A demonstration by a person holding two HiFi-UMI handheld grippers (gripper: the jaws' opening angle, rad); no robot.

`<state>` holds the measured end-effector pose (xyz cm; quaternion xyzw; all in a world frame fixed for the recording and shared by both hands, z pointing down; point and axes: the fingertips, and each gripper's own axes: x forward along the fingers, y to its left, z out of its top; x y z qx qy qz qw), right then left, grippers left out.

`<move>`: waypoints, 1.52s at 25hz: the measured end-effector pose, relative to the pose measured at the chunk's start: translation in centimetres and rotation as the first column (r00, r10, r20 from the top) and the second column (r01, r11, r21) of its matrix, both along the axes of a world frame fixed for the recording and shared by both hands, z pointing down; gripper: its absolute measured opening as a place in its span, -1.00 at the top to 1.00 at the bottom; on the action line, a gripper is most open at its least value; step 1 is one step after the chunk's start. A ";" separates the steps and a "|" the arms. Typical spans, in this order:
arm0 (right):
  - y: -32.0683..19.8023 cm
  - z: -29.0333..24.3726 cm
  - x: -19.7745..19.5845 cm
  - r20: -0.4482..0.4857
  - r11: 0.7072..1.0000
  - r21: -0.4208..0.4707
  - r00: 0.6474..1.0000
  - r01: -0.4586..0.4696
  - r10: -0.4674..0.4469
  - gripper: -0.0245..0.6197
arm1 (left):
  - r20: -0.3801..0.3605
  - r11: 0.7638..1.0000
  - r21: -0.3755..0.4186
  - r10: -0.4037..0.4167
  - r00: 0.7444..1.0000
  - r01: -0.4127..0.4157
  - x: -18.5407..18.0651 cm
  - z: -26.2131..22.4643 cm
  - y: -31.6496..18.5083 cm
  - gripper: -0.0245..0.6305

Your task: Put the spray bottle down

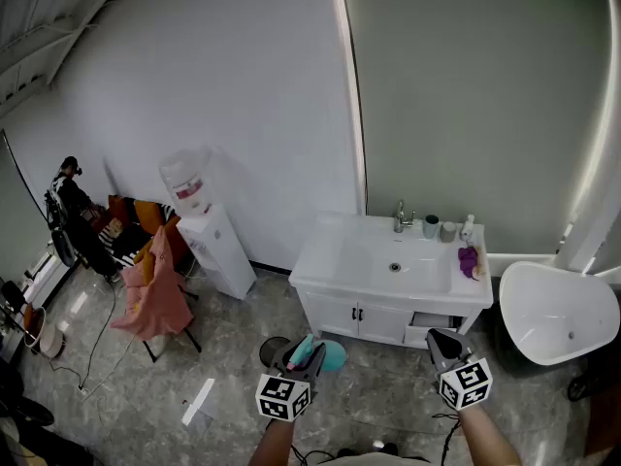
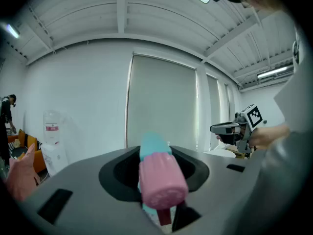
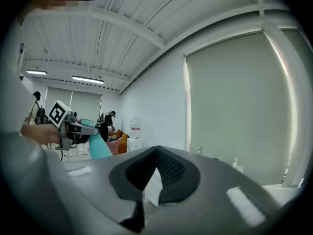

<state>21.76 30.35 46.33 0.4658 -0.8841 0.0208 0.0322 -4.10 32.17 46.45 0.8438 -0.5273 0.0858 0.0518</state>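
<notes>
Spray bottle (image 1: 309, 349), teal with a pink cap, sits in mid-air near the bottom centre of the head view, clamped in the left hand-held gripper (image 1: 299, 355) above the grey marbled floor (image 1: 233, 333). In the left gripper view the pink cap fills the lower middle of the frame and points back at the camera. The teal part runs on beyond it, and the two dark jaws close in on the bottle from either side, partly closed around its width. In the right gripper view the bottle's teal body hangs below that gripper at the left edge of the frame.

The right hand-held gripper (image 1: 444, 343) is at the lower right of the head view, held out level and well apart from the left one. Its own view shows the jaws meeting at their tips with nothing gripped between them.

Beyond both grippers, in the middle of the head view, a white washbasin cabinet (image 1: 330, 260) stands against the wall. A faucet (image 1: 400, 216) rises at the back of the basin. Two cups (image 1: 431, 226), a small white bottle (image 1: 468, 226) and a purple cloth (image 1: 468, 260) rest on its right end. A white bathtub (image 1: 558, 314) is at the right edge. A water dispenser (image 1: 209, 241) stands left of the cabinet, and a chair draped in pink cloth (image 1: 155, 294) is further left. A person (image 1: 68, 192) stands at the far left.
</notes>
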 end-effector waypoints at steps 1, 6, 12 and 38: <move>0.0 -0.2 -0.2 -0.001 1.000 0.001 1.000 0.001 -0.001 0.90 | 0.000 1.000 -0.001 0.001 1.000 -0.001 -0.1 -0.1 0.0 0.48; 0.2 -0.4 -1.0 0.004 1.000 0.000 1.000 0.001 -0.001 0.90 | 0.000 1.000 -0.003 0.005 1.000 -0.005 -0.6 -0.1 0.3 0.48; 0.4 -0.4 -1.8 0.001 1.000 -0.001 1.000 -0.002 0.002 0.90 | -0.005 1.000 -0.001 0.007 1.000 -0.007 -1.3 -0.2 0.5 0.48; 0.5 0.8 -8.4 -0.003 1.000 -0.006 1.000 -0.012 0.011 0.89 | -0.027 0.999 -0.016 0.036 0.999 -0.036 -7.2 1.8 0.0 0.48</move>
